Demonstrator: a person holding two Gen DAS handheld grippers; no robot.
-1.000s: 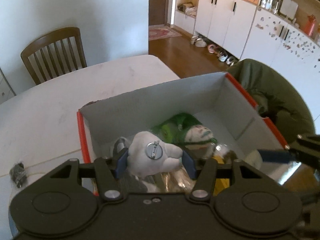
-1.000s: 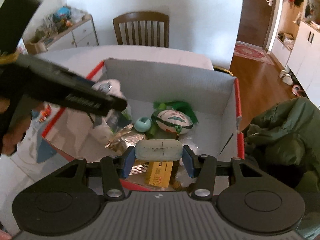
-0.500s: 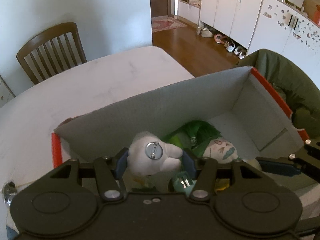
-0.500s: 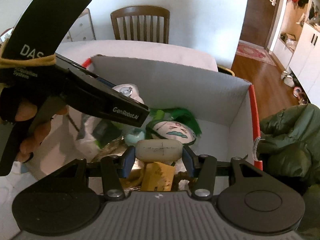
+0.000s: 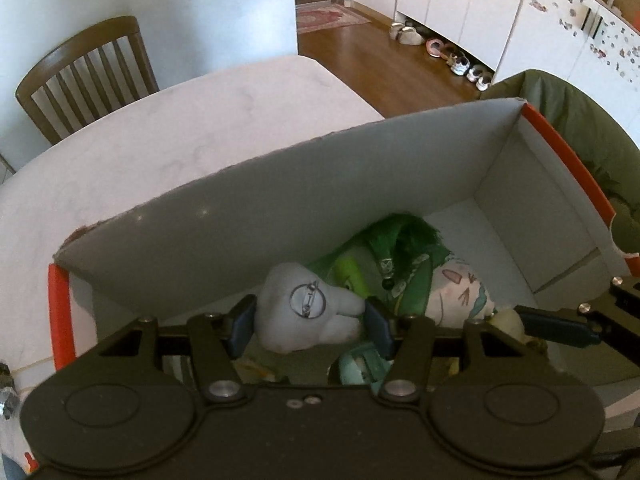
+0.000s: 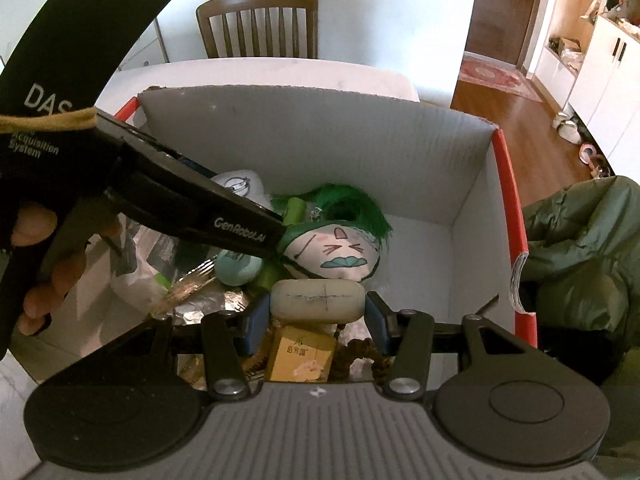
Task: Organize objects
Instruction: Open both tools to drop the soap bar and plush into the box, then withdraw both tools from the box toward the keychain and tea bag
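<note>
Overall, the work surface is a white marbled table (image 5: 208, 128) with a brown slatted wooden chair (image 5: 86, 76) behind it, set against a pale wall; beyond lie wood flooring, white cabinets (image 5: 460, 8) with shoes lined along their base, and a patterned rug (image 6: 498, 76) by a dark door. An olive-green jacket (image 6: 584, 232) lies draped just beside the box's right side. On the table stands a cardboard box (image 6: 312, 136), grey-white inside with red outer edges. It contains a round white plush face with green hair (image 6: 340, 256), a small teal plush (image 6: 236, 270), crumpled foil wrapping (image 6: 200, 292), a clear plastic bag (image 6: 140, 276), a yellow carton (image 6: 300, 354) and a brown knotted cord (image 6: 360, 350). The left gripper (image 5: 310, 320) is clamped on a white tooth-shaped plush with a round metal pin (image 5: 308, 308), held inside the box close to its far wall, above the contents. The right gripper (image 6: 318, 312) is closed on a pale oblong eraser-like block marked with a pen cross (image 6: 318, 300), held over the near part of the box above the yellow carton. A hand (image 6: 48, 264) grips the left tool's handle. Compared with a second ago, both grippers sit lower and deeper in the box, the far wall now filling more of each view; both items remain gripped.
</note>
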